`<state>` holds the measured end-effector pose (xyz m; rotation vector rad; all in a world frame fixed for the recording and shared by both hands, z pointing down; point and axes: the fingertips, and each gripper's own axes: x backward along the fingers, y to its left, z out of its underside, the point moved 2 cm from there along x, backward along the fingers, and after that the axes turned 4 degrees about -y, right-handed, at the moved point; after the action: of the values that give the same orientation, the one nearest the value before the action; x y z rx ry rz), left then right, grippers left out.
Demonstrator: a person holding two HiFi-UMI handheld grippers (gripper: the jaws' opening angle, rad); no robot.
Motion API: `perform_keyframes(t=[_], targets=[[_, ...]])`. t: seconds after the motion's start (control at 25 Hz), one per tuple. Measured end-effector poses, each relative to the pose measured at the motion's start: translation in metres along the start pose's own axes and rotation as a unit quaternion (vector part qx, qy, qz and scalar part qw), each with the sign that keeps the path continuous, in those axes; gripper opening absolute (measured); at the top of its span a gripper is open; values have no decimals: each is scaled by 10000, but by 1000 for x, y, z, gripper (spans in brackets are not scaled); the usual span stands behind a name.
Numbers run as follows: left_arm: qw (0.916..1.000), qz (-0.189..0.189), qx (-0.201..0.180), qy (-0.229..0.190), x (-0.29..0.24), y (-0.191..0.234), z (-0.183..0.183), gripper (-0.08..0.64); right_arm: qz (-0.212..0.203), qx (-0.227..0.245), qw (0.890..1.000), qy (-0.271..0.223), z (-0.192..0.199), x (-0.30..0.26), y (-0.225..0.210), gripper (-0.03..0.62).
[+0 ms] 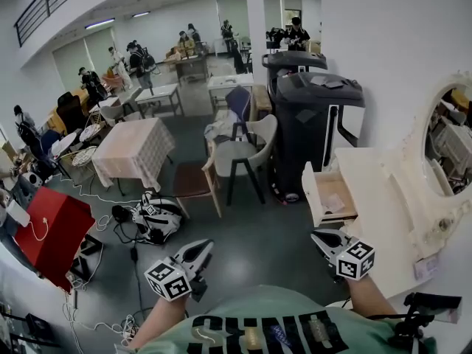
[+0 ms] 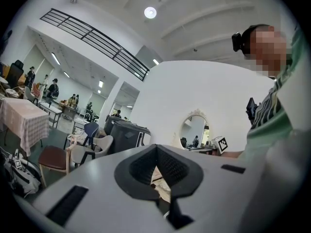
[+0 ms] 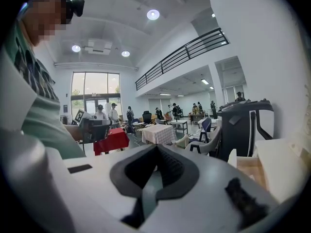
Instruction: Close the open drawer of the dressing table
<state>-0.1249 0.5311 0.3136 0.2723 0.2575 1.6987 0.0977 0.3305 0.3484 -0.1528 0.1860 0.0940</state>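
The cream dressing table point(image 1: 383, 198) stands at the right, and its oval mirror point(image 1: 446, 142) sits against the wall. Its drawer point(image 1: 330, 195) is pulled out to the left, showing a wooden inside with nothing in it. My right gripper point(image 1: 325, 237) is shut on nothing and hovers just in front of the drawer, apart from it. The right gripper view has the drawer point(image 3: 244, 168) at its right edge, beside the shut gripper point(image 3: 156, 152). My left gripper point(image 1: 200, 250) is shut and empty over the grey floor, well left of the drawer. From the left gripper point(image 2: 156, 152), the mirror point(image 2: 194, 130) lies ahead.
A tall black bin point(image 1: 317, 124) stands just beyond the drawer. A white chair point(image 1: 243, 150) and a brown stool point(image 1: 193, 181) are left of it. On the floor lie a bag point(image 1: 156, 220), cables and a red box point(image 1: 51, 231). Tables and people fill the back.
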Motion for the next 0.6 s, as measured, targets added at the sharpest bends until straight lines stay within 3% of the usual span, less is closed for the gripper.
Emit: perform_keyframes(t=[0.28,0.44,0.6], targets=[[9998,-98,67,143,-11,6,7,6,-104,-179,9997,88,15,-12,-18,12],[9997,-64,188,121,-12,42,8,6,-104,-131,9997,183,18,-45,-18,12],[9989,228,417,55,-17,95,-2,6,175,-37,9997,185,4,-90,-19,12]])
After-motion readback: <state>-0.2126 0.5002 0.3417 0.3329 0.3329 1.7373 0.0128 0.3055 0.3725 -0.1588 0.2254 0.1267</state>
